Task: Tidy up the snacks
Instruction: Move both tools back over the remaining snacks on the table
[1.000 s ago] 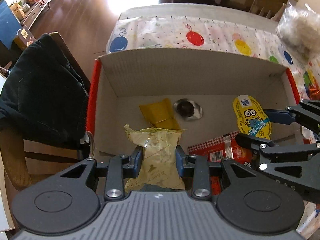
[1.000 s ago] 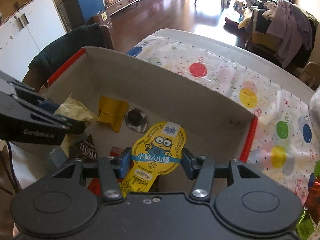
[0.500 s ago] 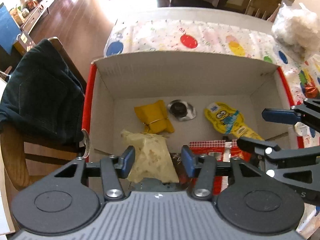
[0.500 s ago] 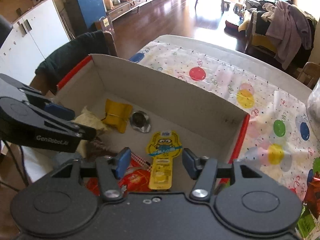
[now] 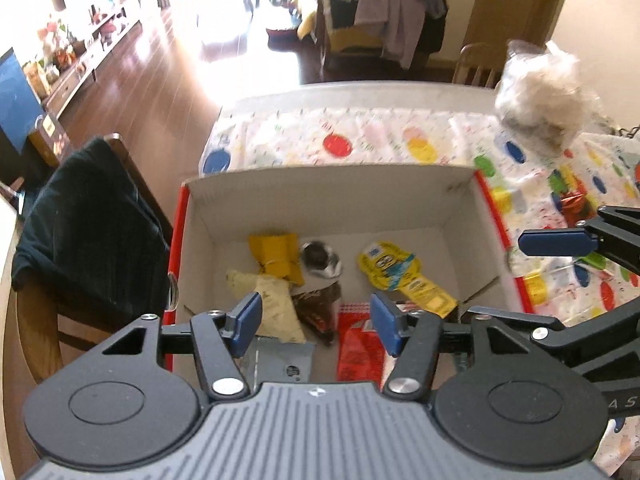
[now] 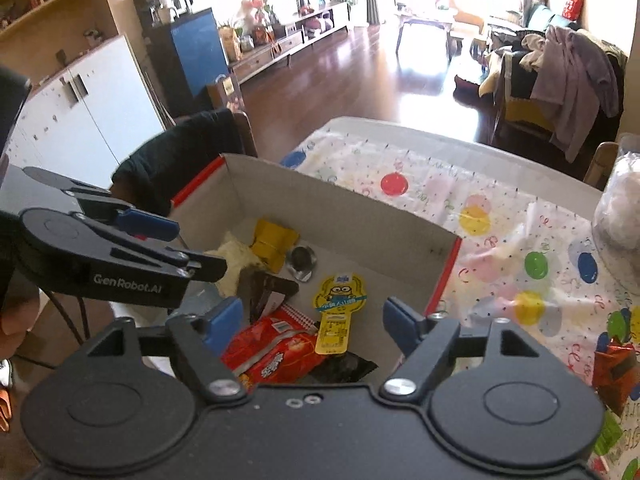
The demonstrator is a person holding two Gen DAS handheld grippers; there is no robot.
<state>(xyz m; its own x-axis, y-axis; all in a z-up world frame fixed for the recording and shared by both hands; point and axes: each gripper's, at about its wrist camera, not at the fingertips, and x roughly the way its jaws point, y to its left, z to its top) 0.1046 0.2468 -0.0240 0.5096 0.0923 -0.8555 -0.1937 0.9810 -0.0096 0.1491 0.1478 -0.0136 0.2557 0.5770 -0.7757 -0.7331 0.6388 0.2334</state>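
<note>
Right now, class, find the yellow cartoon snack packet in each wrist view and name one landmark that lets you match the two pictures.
Left wrist view: the yellow cartoon packet lies on the box floor, right of centre, beyond the right fingertip.
Right wrist view: the same packet lies at centre, between the open fingers and below them.
Shared landmark: the silver foil-wrapped sweet, just left of the packet in both.

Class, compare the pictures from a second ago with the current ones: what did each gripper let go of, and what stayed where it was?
The left gripper released the pale yellow packet, and the right gripper released the yellow cartoon snack. Both now lie in the cardboard box. Both grippers' jaws are opening, empty, and have lifted away. The folded yellow wrapper, the foil-wrapped sweet and the red packet stayed put.
</note>
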